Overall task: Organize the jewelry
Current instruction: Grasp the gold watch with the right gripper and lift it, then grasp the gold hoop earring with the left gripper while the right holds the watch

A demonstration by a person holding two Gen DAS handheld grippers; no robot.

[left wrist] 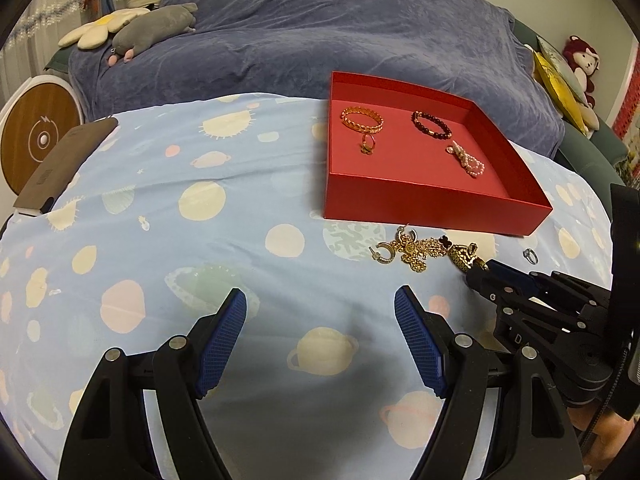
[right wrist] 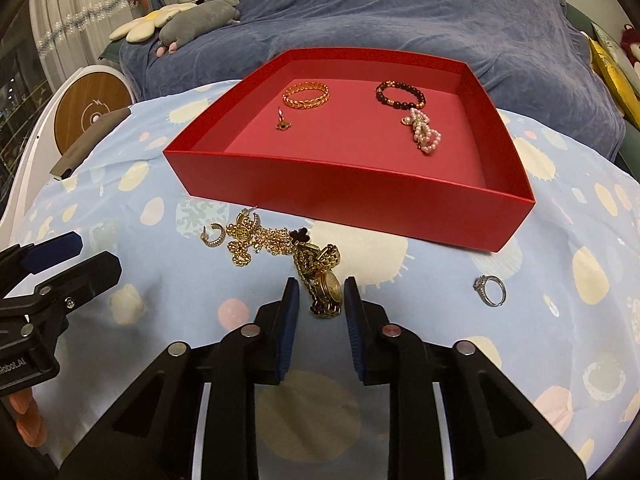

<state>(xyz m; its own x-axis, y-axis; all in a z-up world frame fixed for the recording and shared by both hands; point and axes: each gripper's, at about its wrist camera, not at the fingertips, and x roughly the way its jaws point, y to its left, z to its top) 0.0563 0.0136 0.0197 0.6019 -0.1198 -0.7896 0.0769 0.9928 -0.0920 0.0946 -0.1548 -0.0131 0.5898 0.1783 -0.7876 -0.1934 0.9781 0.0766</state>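
Note:
A red tray [right wrist: 352, 188] [left wrist: 420, 204] holds a gold bangle [right wrist: 306, 95], a dark bead bracelet [right wrist: 400, 95], a pearl piece [right wrist: 426, 134] and a small gold ring [right wrist: 282, 122]. In front of it lies a tangle of gold chains [right wrist: 260, 240] with a hoop earring [right wrist: 212, 236] and a gold watch [right wrist: 328, 290]. My right gripper [right wrist: 320, 292] is partly closed around the watch, pads just beside it. A silver ring [right wrist: 490, 290] lies to the right. My left gripper [left wrist: 320, 304] is open and empty, hovering over the cloth left of the pile [left wrist: 424, 252].
A blue planet-print cloth [left wrist: 200, 240] covers the table. A dark flat case [left wrist: 60, 168] lies at its left edge. Behind are a blue-covered sofa [left wrist: 320, 32], plush toys [left wrist: 152, 28] and a round wooden device [left wrist: 36, 136].

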